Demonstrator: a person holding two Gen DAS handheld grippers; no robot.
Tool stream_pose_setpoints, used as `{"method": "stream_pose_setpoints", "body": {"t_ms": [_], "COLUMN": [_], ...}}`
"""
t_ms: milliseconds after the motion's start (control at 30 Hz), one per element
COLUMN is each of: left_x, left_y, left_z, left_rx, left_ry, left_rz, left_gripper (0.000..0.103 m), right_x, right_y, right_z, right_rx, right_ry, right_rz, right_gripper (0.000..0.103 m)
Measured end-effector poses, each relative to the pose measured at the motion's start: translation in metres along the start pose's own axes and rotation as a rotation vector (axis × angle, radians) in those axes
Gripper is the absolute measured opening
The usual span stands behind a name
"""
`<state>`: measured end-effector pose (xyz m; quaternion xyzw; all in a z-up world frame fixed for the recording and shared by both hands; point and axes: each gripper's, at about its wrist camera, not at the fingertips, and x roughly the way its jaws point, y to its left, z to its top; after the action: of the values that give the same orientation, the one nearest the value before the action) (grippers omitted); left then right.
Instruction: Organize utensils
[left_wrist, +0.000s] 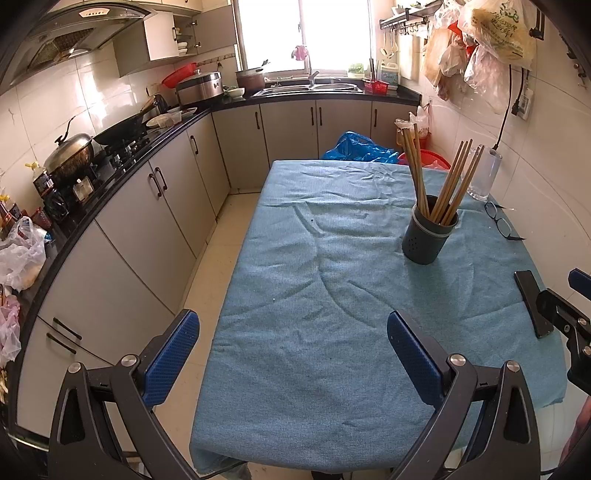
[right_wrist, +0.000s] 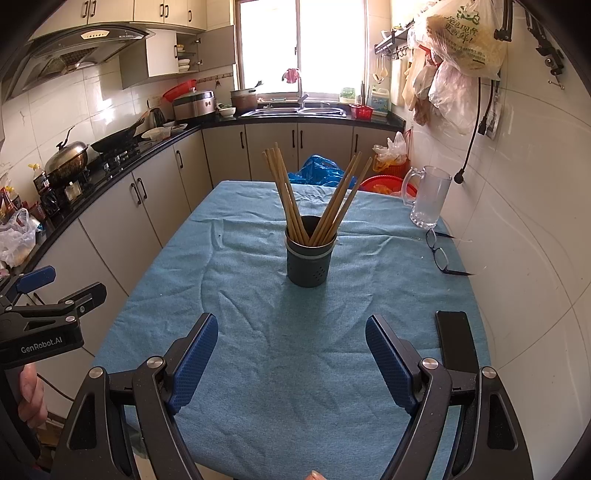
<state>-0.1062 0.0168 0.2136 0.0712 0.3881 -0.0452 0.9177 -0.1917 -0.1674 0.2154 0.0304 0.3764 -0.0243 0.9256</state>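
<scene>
A dark grey utensil holder stands upright in the middle of the table on the blue cloth. Several wooden chopsticks stick out of it, fanned in two bunches. My right gripper is open over the near part of the cloth, well short of the holder, with nothing between its blue pads. My left gripper is also open and empty, at the table's near left edge; it shows at the left edge of the right wrist view too, held by a hand.
A glass mug stands at the far right by the wall. Black-framed glasses and a black phone lie along the right side. Kitchen counters with pots run along the left; a sink and window are at the back.
</scene>
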Motion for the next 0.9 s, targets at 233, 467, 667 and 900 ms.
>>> {"method": "stream_pose_setpoints", "body": {"t_ms": [233,467,667,900], "left_x": [0.001,0.001,0.001,0.002], "left_y": [0.0,-0.001,-0.001,-0.001], "left_z": [-0.008,-0.007,-0.008,-0.007], "left_rx": [0.006,0.004,0.005,0.006], "left_ry": [0.001,0.003,0.006,0.007], "left_rz": [-0.003,-0.002,-0.003,-0.002], "left_gripper": [0.101,0.101,0.101,0.101], "right_x": [0.001,0.0,0.0,0.002], "right_y": [-0.001,0.0,0.001,0.003], "right_z": [-0.002,-0.003,-0.002,-0.004], "right_rx": [0.006,0.013,0.016,0.022], "right_ry": [0.0,0.0,0.004,0.008], "right_rz": [-0.002,-0.002,-0.003,-0.002], "right_gripper": [0.086,0.086,0.086,0.086]}}
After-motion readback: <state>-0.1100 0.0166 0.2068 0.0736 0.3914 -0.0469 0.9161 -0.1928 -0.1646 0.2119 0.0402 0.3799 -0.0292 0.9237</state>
